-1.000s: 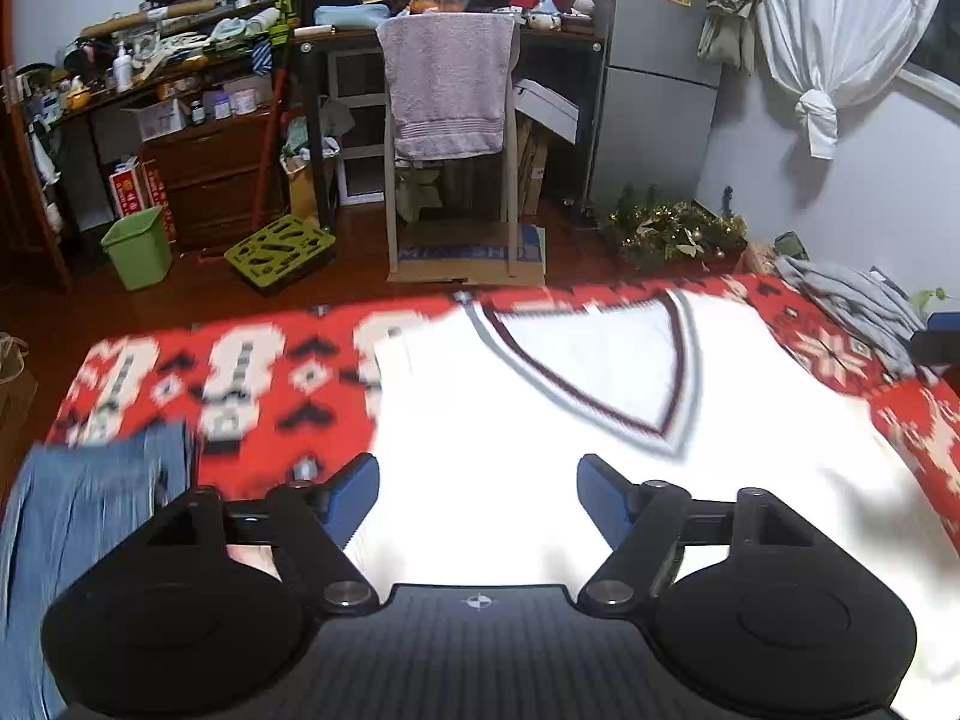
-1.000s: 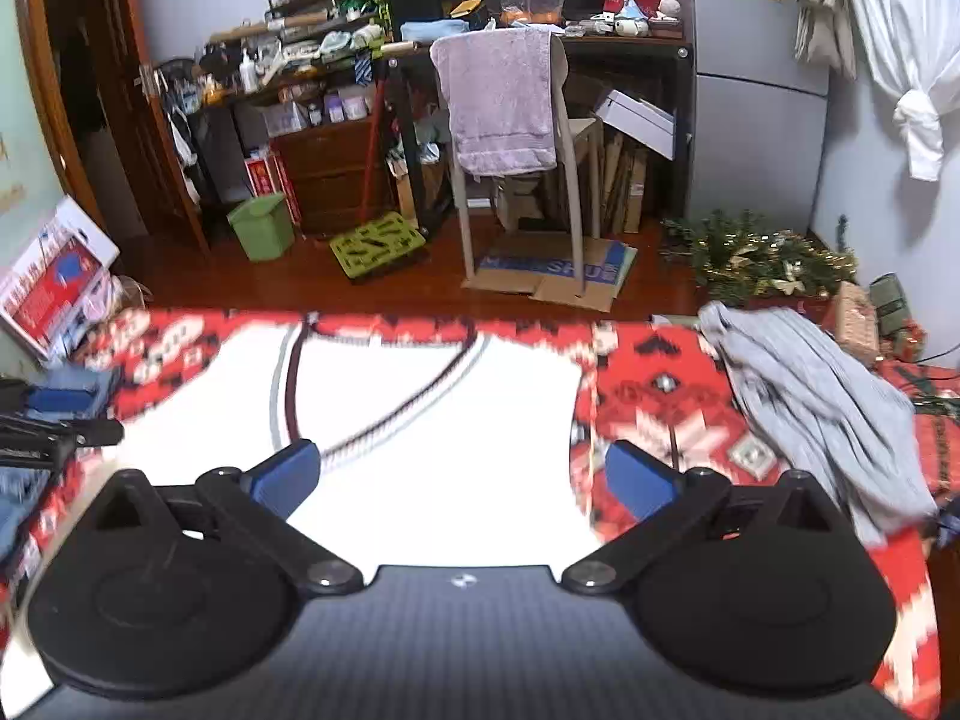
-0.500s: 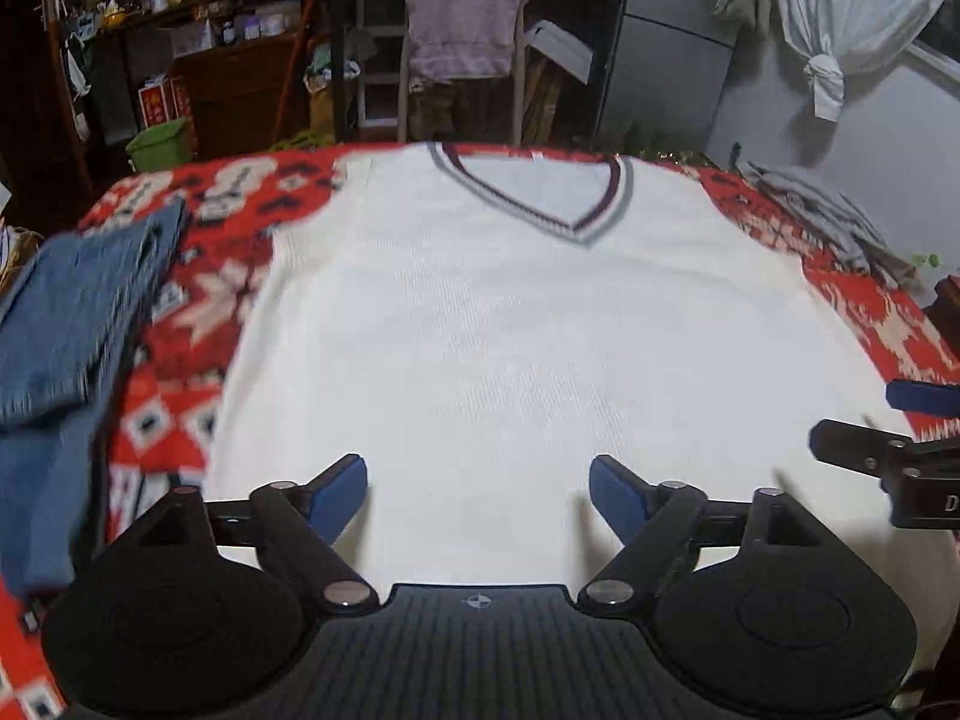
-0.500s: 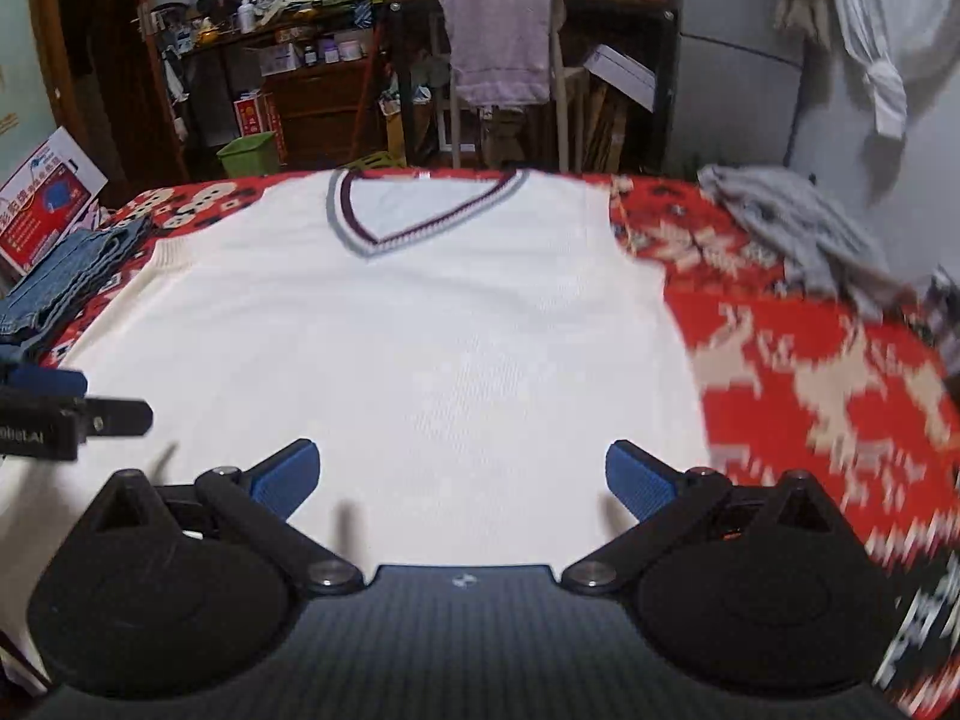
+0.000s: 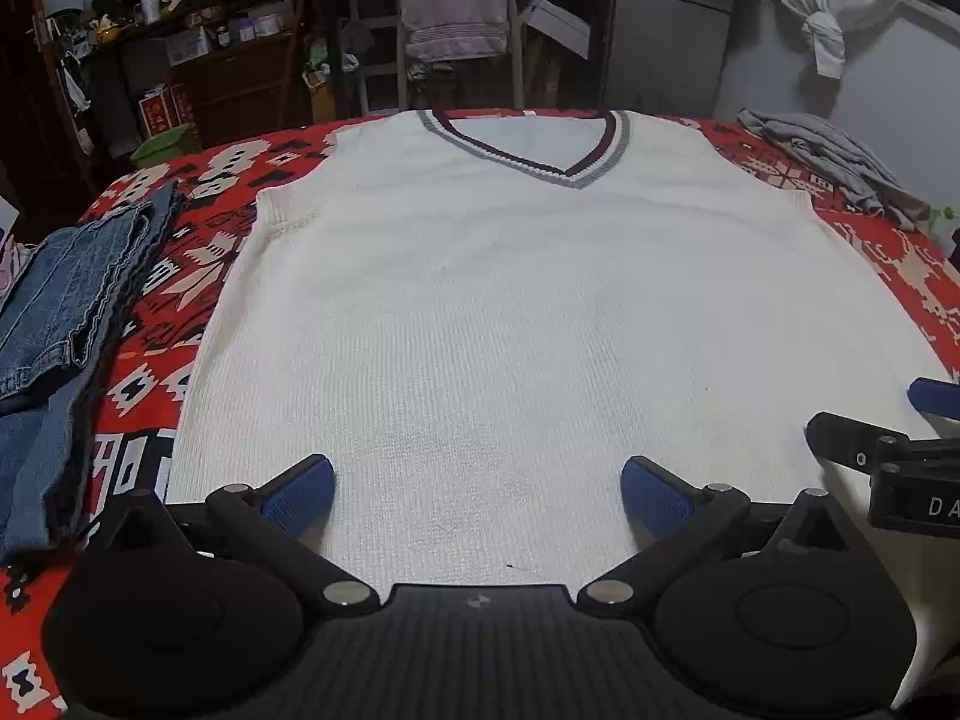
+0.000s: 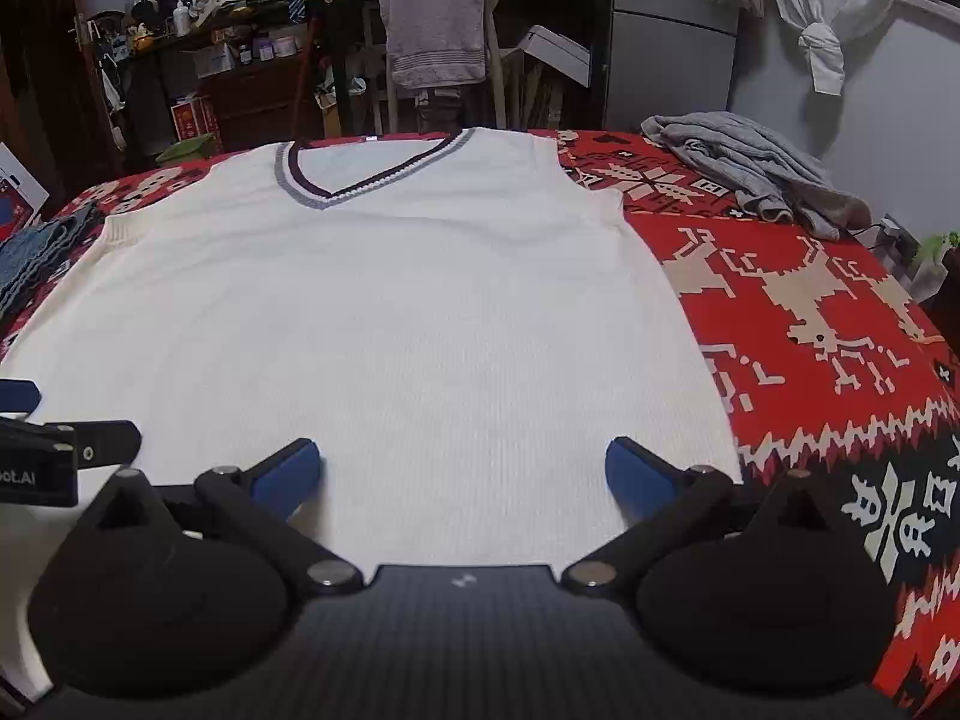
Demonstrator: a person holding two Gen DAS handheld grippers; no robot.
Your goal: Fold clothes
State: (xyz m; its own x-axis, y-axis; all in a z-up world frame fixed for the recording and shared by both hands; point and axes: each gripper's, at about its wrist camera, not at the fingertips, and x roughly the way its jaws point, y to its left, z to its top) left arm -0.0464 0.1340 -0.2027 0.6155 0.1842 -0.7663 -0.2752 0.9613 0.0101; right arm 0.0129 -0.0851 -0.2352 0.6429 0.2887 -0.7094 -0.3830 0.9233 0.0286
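A white knitted V-neck vest (image 5: 510,312) (image 6: 384,324) with a maroon and grey collar lies flat on the red patterned bedspread (image 5: 180,276) (image 6: 810,312), collar at the far side. My left gripper (image 5: 477,489) hovers open over the vest's near hem, towards its left half, holding nothing. My right gripper (image 6: 459,471) is open over the hem's right half, also with nothing between its blue pads. Each gripper shows at the other view's edge.
Folded blue jeans (image 5: 60,324) lie at the left of the bed. A crumpled grey garment (image 6: 756,174) sits at the far right corner. Beyond the bed stand a chair with a towel (image 6: 438,30), cluttered shelves (image 5: 210,18) and a grey cabinet (image 6: 666,60).
Both grippers pulled back from near the collar to the near hem and lowered, so the whole vest now shows. Both stayed open.
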